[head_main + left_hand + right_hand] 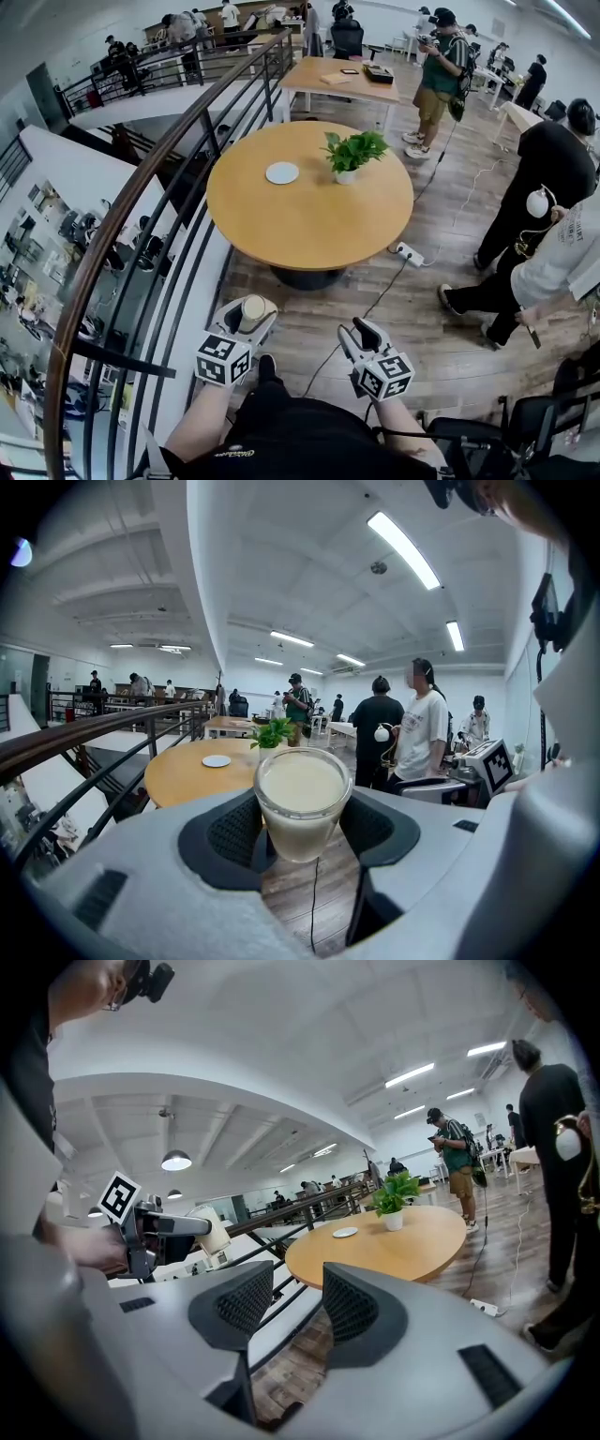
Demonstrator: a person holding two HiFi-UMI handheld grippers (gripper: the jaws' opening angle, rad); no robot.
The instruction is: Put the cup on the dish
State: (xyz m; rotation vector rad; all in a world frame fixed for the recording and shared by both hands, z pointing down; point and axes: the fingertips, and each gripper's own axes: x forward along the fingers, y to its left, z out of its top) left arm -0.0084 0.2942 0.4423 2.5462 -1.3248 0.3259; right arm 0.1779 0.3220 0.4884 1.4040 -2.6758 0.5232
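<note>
- Left tool (302, 829) is clamped on the clear round cup (302, 799) of creamy pale liquid, held upright above the wooden plank floor (422, 309).
- Right tool (298, 1309) has its jaws apart and empty (only floorboards show through the gap).
- The small white round dish (282, 172) lies on the round wooden counter (309, 225), near a green potted plant (352, 153) and well apart from the cup.
- Both tools hang short of the counter's near edge.
</note>
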